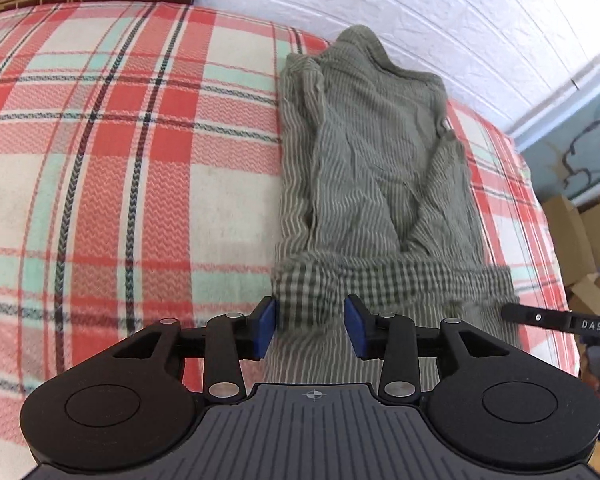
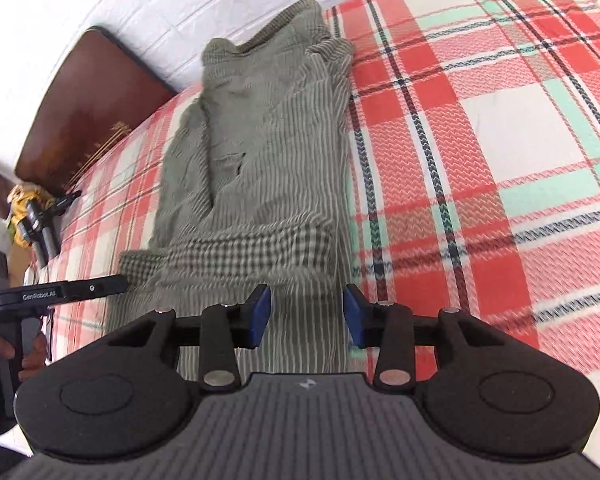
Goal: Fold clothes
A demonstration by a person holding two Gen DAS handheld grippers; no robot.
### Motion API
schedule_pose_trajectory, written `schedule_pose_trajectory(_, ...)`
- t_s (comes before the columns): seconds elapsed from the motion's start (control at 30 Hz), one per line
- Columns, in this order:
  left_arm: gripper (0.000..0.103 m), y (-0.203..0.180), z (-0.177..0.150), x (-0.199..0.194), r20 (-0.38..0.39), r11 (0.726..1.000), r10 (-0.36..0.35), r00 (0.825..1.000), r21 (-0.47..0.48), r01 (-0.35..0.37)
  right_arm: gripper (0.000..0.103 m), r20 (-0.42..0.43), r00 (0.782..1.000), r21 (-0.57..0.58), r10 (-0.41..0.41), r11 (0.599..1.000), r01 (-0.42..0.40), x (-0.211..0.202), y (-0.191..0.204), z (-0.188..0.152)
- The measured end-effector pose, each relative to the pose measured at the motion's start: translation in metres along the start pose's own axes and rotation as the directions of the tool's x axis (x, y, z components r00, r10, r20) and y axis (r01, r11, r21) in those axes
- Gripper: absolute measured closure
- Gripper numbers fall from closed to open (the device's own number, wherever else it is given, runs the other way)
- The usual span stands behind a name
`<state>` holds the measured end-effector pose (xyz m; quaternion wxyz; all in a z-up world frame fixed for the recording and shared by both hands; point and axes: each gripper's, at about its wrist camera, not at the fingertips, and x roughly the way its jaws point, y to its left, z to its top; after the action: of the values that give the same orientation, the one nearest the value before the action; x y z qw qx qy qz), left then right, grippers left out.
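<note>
Woven red plaid blanket (image 1: 120, 160), rumpled green ribbed garment (image 1: 364, 168), left tongs (image 1: 311, 328) and right tongs (image 2: 306, 318) wide, empty.

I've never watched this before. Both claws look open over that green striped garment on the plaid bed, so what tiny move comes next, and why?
Probably both close on the near edge. The left gripper and right gripper hover open over the green garment, already folded narrow on the plaid blanket; gripping there would let them fold it away.
</note>
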<state>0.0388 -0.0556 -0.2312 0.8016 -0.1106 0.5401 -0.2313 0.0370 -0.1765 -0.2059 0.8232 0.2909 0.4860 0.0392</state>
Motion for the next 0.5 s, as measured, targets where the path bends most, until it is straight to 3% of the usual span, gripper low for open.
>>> schedule_pose_trajectory(0.07,0.054,0.003,0.004,0.007,-0.017,1.0,-0.005,1.0,-0.006,0.005,0.063,-0.007,1.0,0.019,0.002,1.0,-0.002,0.007,-0.001,0.001)
schedule_pose_trajectory(0.1,0.085,0.005,0.005,0.01,-0.029,1.0,-0.021,0.999,-0.012,0.02,0.088,-0.014,1.0,0.031,0.01,0.999,-0.009,0.009,-0.002,0.002)
schedule_pose_trajectory(0.13,0.096,0.008,0.007,0.011,-0.037,0.999,-0.044,0.998,-0.026,0.043,0.096,-0.021,0.999,0.048,0.028,0.998,-0.027,0.009,-0.004,0.003)
schedule_pose_trajectory(0.27,0.101,0.019,0.013,0.001,0.002,0.983,-0.164,0.986,-0.079,0.164,0.096,0.022,0.994,0.109,0.106,0.988,-0.108,-0.007,-0.014,0.001)
schedule_pose_trajectory(0.43,0.1,0.021,0.017,0.028,-0.067,0.992,-0.118,0.991,-0.052,0.115,0.095,-0.011,0.998,0.143,0.063,0.988,-0.061,0.009,-0.024,0.0)
schedule_pose_trajectory(0.5,0.095,0.02,0.018,0.039,-0.085,0.994,-0.101,0.991,-0.046,0.097,0.091,-0.032,0.999,0.132,0.04,0.991,-0.036,0.019,-0.022,0.0)
